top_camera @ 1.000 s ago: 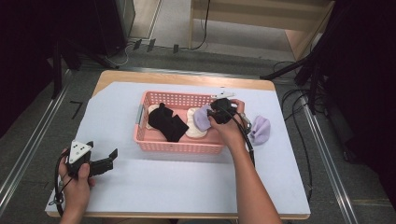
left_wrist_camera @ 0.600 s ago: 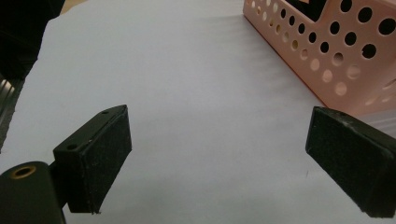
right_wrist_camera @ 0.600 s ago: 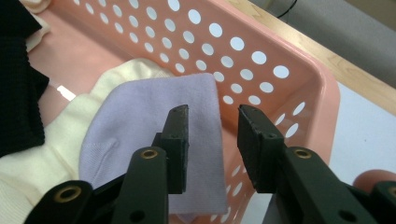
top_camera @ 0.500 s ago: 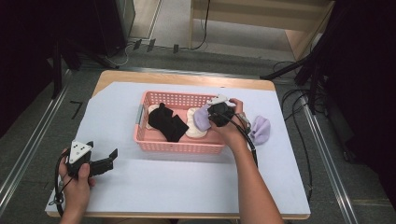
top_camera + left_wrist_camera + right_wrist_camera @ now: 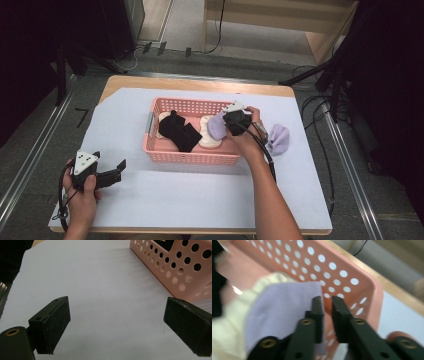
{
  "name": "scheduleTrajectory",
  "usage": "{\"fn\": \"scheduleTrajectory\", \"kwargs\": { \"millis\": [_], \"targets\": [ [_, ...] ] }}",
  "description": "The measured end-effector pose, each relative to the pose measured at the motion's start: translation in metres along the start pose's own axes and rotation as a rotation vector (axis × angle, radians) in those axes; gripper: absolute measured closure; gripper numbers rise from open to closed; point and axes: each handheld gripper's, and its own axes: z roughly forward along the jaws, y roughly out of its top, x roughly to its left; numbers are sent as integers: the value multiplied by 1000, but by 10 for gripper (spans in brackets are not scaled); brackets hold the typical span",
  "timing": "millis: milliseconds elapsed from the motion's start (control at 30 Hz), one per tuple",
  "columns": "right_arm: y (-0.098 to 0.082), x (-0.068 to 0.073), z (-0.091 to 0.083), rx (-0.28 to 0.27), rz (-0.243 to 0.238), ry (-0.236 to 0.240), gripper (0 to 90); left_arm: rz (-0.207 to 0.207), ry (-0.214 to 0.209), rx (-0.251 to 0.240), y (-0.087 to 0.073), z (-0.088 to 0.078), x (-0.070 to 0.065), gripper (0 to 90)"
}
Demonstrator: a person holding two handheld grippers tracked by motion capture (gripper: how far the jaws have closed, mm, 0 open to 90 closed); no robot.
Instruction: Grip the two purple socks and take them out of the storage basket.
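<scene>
A pink perforated basket stands mid-table and holds a black sock and a cream sock. My right gripper reaches over the basket's right end, shut on a lavender sock that hangs over the cream one. In the right gripper view the jaws stand almost together, the lavender sock drapes to their left, and the basket wall lies behind. A second lavender sock lies on the table right of the basket. My left gripper rests open at the front left, empty.
A white sheet covers the wooden table. The basket's corner is ahead and to the right of my left gripper. Cables and metal rails run on the floor beside the table.
My right gripper has moved a little to the left with the lavender sock, farther over the basket. The left gripper has stayed where it was.
</scene>
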Motion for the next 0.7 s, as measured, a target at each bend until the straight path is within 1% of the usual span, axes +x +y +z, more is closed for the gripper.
{"fn": "scheduleTrajectory", "kwargs": {
  "millis": [33, 67, 100, 133, 167, 200, 233, 300, 333, 367, 400, 433, 467, 500, 567, 600, 633, 700],
  "targets": [
    [0, 0, 0, 0, 0, 0, 730, 0, 0, 0, 0, 0, 0, 77],
    [2, 1, -2, -5, 20, 10, 727, 1, 0, 1, 0, 0, 0, 77],
    [5, 2, -5, -11, 47, 31, 727, 3, 0, 1, 0, 0, 0, 77],
    [7, 2, -7, -1, 56, 47, 723, 2, 1, 1, 0, 0, 0, 77],
    [11, 4, -8, 30, 66, 48, 708, 4, 3, 1, 0, 0, -1, 78],
    [16, 6, -8, 77, 70, 53, 693, 6, 0, 4, 0, 0, -1, 77],
    [16, 6, -8, 77, 70, 53, 693, 6, 1, 4, 0, 0, -1, 77],
    [25, 9, -11, 119, 90, 46, 668, 5, 2, 3, 0, 0, -1, 77],
    [28, 11, -12, 129, 127, 52, 644, 4, 1, 4, 0, 0, -1, 78],
    [38, 16, -16, 143, 185, 88, 616, 5, 1, 4, 0, 0, 0, 77],
    [38, 16, -16, 143, 185, 88, 616, 5, 0, 4, 0, 0, 0, 77],
    [41, 20, -16, 150, 178, 76, 599, 5, 0, 5, 0, 0, 0, 77],
    [44, 23, -14, 170, 164, 65, 565, 4, -1, 5, 0, 0, 0, 77],
    [45, 27, -11, 190, 150, 51, 542, 4, -1, 4, 0, 0, 0, 78],
    [43, 32, -2, 217, 142, 22, 523, 3, -2, 0, 0, 0, 0, 78],
    [41, 35, 6, 240, 176, 3, 500, 2, -3, 0, 0, 0, 0, 78],
    [40, 36, 10, 249, 183, 0, 487, 3, -5, 2, 0, 0, 0, 78],
    [38, 36, 13, 259, 183, -3, 474, 3, -4, 3, 0, 0, 0, 78]
  ]
}}
